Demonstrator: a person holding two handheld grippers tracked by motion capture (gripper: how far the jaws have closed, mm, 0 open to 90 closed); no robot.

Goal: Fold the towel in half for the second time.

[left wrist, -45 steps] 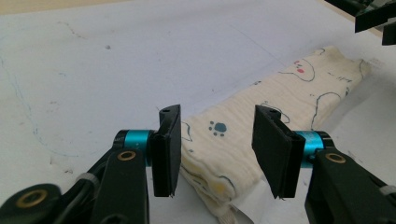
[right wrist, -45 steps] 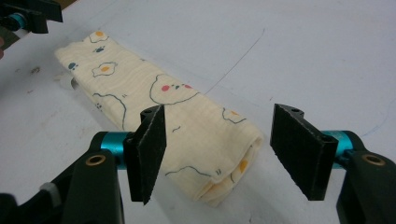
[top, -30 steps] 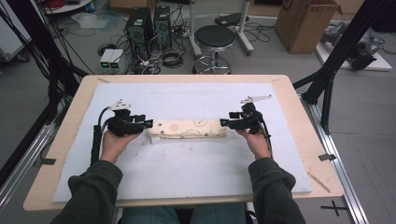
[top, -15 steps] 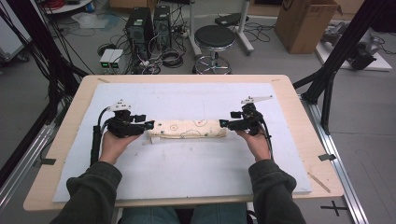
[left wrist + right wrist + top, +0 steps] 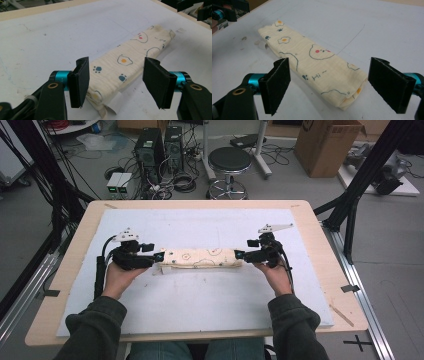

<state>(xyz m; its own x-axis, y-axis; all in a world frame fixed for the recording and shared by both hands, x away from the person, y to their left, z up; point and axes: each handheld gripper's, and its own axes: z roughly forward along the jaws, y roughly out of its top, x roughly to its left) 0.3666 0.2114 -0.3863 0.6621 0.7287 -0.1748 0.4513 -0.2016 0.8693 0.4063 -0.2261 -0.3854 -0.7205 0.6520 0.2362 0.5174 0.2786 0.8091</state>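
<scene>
- The folded cloth (image 5: 202, 258) lies as a long narrow strip across the middle of the white mat (image 5: 200, 227) on the desk (image 5: 320, 240), just as it lay a second ago; it has not shifted.
- The left gripper (image 5: 159, 256) sits at the cloth's left end, jaws wide apart and holding nothing; in the left gripper view the cloth end (image 5: 105, 87) lies between them, nearer one jaw.
- The right gripper (image 5: 239, 254) sits at the right end, jaws also wide open and empty, the cloth end (image 5: 347, 97) between them.
- Both hands have barely moved over the last second.
- My reading: the fold looks finished and released, or the ends are about to be gripped for another fold.
</scene>
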